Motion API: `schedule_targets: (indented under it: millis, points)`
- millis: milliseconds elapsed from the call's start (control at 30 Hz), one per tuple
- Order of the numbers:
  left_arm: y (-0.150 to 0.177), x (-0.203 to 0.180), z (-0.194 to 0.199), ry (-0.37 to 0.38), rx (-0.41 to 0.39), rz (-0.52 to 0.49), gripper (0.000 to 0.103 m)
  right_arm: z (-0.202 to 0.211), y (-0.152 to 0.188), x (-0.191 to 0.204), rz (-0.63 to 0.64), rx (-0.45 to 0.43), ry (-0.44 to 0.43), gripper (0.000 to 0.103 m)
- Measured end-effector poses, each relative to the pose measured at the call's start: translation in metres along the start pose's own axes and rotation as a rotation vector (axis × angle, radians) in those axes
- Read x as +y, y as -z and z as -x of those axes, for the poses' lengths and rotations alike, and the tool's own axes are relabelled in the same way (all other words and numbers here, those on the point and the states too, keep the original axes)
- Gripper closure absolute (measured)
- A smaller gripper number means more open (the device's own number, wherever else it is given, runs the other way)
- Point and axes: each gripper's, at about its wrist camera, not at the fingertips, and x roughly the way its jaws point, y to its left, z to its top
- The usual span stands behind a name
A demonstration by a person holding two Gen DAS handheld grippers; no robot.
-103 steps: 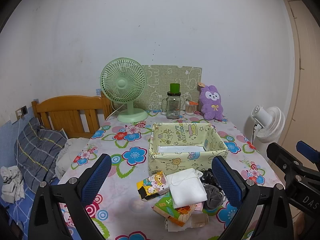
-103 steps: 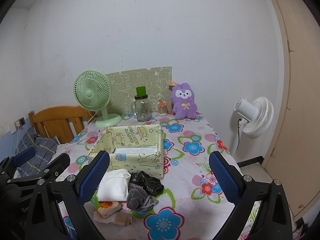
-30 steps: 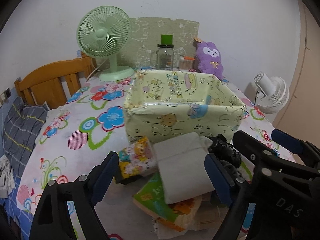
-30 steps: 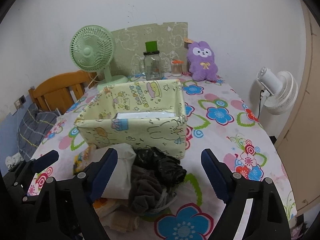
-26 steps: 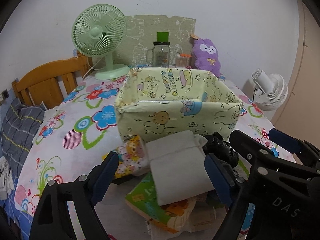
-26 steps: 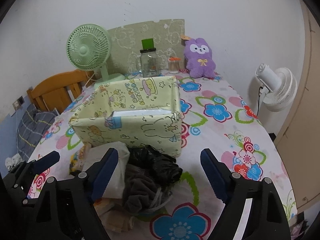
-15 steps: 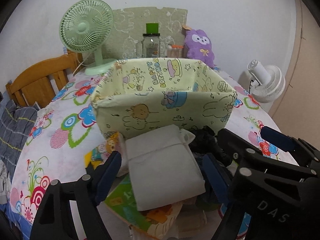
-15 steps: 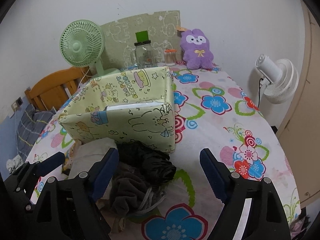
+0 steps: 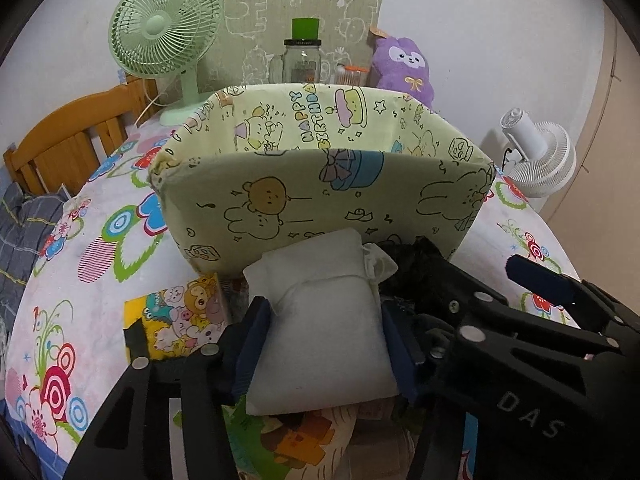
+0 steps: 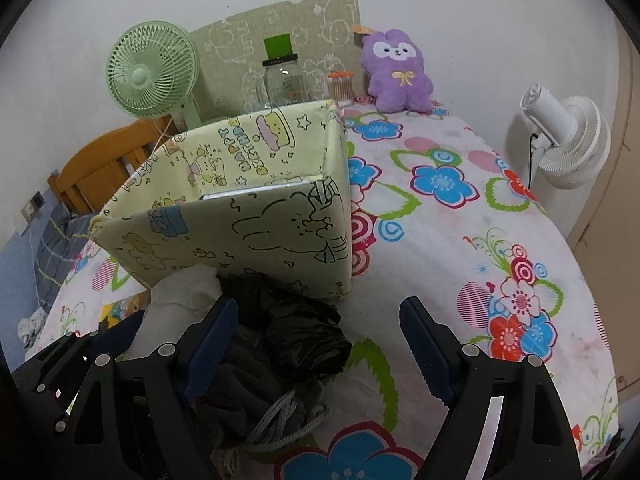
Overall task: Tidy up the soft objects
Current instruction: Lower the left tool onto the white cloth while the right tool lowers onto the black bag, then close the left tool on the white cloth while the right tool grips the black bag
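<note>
From the left wrist view, the left gripper (image 9: 324, 344) has a white cloth pouch (image 9: 320, 320) between its blue pads, and the jaws are closing on it; both pads look to be touching its sides already, so I'd call it grasped or a hair short of it. The pouch lies on top of a heap of packets in front of the yellow cartoon-print fabric box (image 9: 320, 196), which stands at twelve o'clock from the gripper, and the cartoon-animal packet (image 9: 180, 320) lies at nine o'clock from the pouch. To do this well, I'd let the squeeze finish before lifting, take only the pouch and not the green packet (image 9: 288, 436) under it, then lift high enough to clear the near wall of the box. From the right wrist view, the right gripper (image 10: 320, 344) stands wide and empty, with the crumpled black plastic bag (image 10: 300, 332) and grey corded cloth (image 10: 256, 396) between its fingers but untouched. It crowds the left tool at nine o'clock, so it ought to wait or go for the black bag without snagging the cord.
</note>
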Motion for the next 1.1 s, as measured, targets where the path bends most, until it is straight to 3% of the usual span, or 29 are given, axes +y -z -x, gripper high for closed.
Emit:
schedule_targets:
  millis: [167,367,500,633,833,1100]
  points:
    - [0.0,-0.003,-0.003,-0.007,0.009,-0.014,0.048,-0.014,-0.001,-0.001,-0.012,0.029,-0.011,0.018]
    - [-0.001,-0.003,-0.006,-0.007,0.014,-0.019,0.049,-0.023,-0.001,0.0,-0.009,0.053,-0.025,0.031]
    - [0.0,-0.004,-0.006,-0.012,0.014,-0.025,0.05,-0.025,-0.002,0.003,-0.007,0.073,-0.051,0.05]
    - [0.0,-0.006,-0.004,-0.016,0.009,-0.031,0.053,-0.023,-0.001,0.005,-0.004,0.073,-0.046,0.059]
    - [0.0,-0.007,0.002,-0.016,-0.002,-0.036,0.057,-0.014,0.0,0.008,-0.007,0.062,-0.053,0.066]
    - [-0.001,-0.005,0.014,-0.004,-0.026,-0.021,0.06,0.004,-0.001,0.012,0.003,0.023,-0.05,0.067]
